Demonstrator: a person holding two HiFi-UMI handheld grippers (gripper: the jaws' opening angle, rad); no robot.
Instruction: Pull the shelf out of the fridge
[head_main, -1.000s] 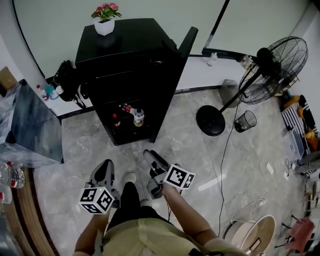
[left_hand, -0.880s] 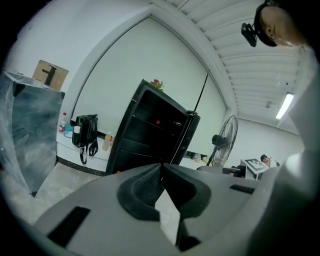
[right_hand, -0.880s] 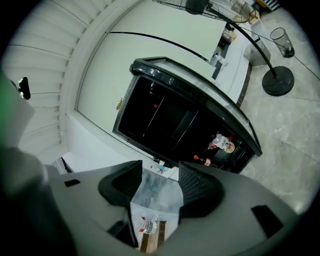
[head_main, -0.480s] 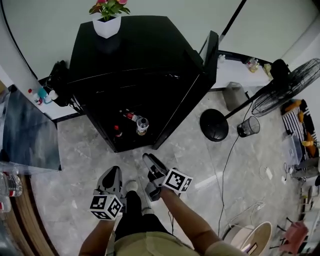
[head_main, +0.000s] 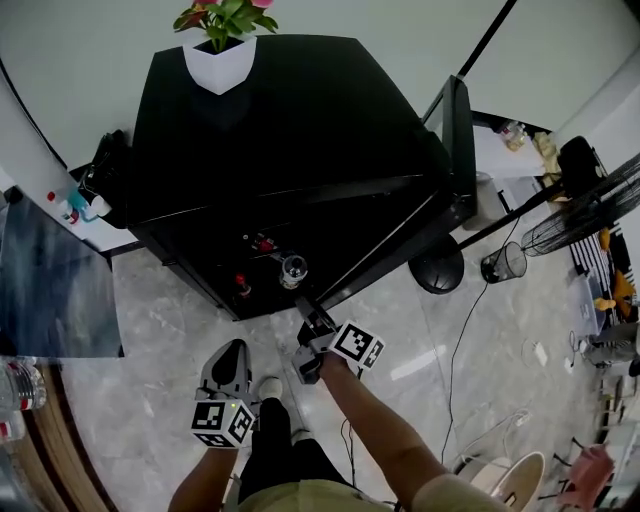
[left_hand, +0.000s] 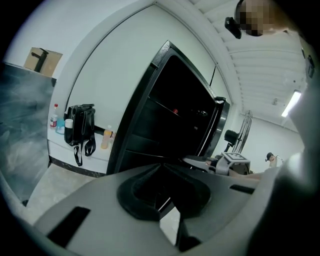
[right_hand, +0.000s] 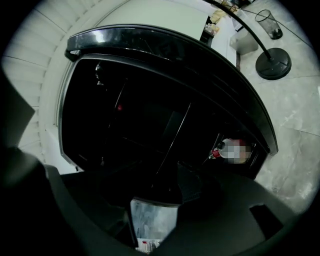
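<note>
The black fridge (head_main: 290, 130) stands open, its door (head_main: 458, 140) swung to the right. In the right gripper view its dark inside shows a shelf (right_hand: 172, 142) only as thin pale lines. Bottles (head_main: 292, 266) stand at the bottom. My right gripper (head_main: 305, 312) is just in front of the fridge's lower front edge, rolled on its side, and its jaws look open with nothing between them. My left gripper (head_main: 232, 350) hangs lower left over the floor, shut and empty, and faces the fridge (left_hand: 170, 115) from its left side.
A white flower pot (head_main: 222, 45) sits on top of the fridge. A fan's base (head_main: 437, 268) and a mesh bin (head_main: 503, 262) stand to the right, with a cable (head_main: 455, 340) on the floor. A black bag (head_main: 105, 160) and a glass table (head_main: 45, 290) are to the left.
The fridge has come closer and fills more of the head view. Both grippers have moved toward it, the right one up to its lower front edge. The left jaws stay shut.
</note>
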